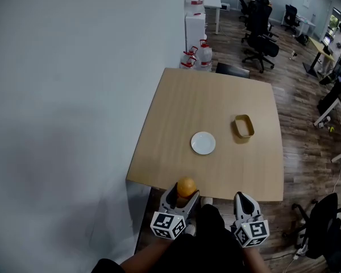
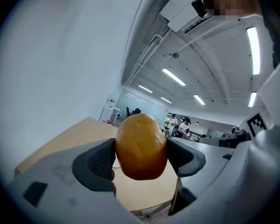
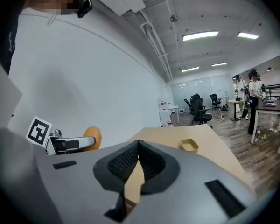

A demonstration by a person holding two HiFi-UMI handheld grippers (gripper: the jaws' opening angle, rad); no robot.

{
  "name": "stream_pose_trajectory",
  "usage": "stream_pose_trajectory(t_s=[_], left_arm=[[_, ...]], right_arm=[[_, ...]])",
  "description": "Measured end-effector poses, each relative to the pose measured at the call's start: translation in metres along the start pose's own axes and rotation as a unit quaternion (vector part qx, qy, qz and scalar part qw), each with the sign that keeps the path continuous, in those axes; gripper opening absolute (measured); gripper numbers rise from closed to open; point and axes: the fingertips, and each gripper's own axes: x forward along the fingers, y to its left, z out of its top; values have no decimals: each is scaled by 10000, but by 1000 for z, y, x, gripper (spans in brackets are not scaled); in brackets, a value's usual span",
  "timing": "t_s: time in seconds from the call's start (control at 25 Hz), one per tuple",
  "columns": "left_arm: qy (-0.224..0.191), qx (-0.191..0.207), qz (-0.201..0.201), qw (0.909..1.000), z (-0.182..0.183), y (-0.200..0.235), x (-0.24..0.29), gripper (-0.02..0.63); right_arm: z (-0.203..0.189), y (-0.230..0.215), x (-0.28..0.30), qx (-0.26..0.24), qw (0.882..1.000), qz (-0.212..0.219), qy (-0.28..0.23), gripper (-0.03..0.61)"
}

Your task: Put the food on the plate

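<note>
Open tabletop [image 1: 182, 112] was seen around plate [image 1: 203, 143] and yellow tray [image 1: 244, 126]; at its near edge orange food [image 1: 186, 186] was clamped by left gripper [image 1: 184, 190], right gripper [image 1: 243, 198] pressed closed.

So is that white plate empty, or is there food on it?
Empty: the plate shows bare white, and the orange food is clamped in the left gripper.

White wall [image 1: 74, 95] noted along the left, plain. Floor [image 1: 304, 147] laid in dark wood planks. Light wooden table [image 1: 182, 124] set beside the wall. Clear red-capped jugs [image 1: 198, 56] and a white cabinet [image 1: 195, 24] seen behind it. Black office chairs [image 1: 262, 36] and desks [image 1: 321, 50] placed beyond. Strip lights [image 3: 200, 34] lit on a white ceiling [image 3: 214, 8], pipes [image 3: 151, 36] run along it
</note>
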Motion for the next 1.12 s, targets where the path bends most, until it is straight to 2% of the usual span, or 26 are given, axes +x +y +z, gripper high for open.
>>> stream_pose_trajectory(t_s=[0.16, 0.52, 0.64, 0.8, 0.92, 1.12], left_arm=[[167, 184, 133, 9996, 5, 16, 42, 316], [551, 318, 296, 9975, 3, 48, 143, 316], [763, 416, 370, 9955, -9, 58, 171, 316], [1091, 775, 388, 9902, -36, 72, 210, 316], [1234, 679, 509, 9887, -53, 87, 232, 316], [1471, 204, 872, 9851, -79, 112, 259, 316]], right_arm=[[15, -19, 39, -34, 9999, 98, -61, 58], [47, -71, 127, -52, 9992, 388, -79, 58], [53, -84, 148, -64, 9989, 474, -24, 58], [52, -102, 173, -39, 9982, 589, 84, 58], [46, -111, 192, -10, 9975, 673, 214, 58], [37, -127, 213, 135, 9957, 823, 405, 58]])
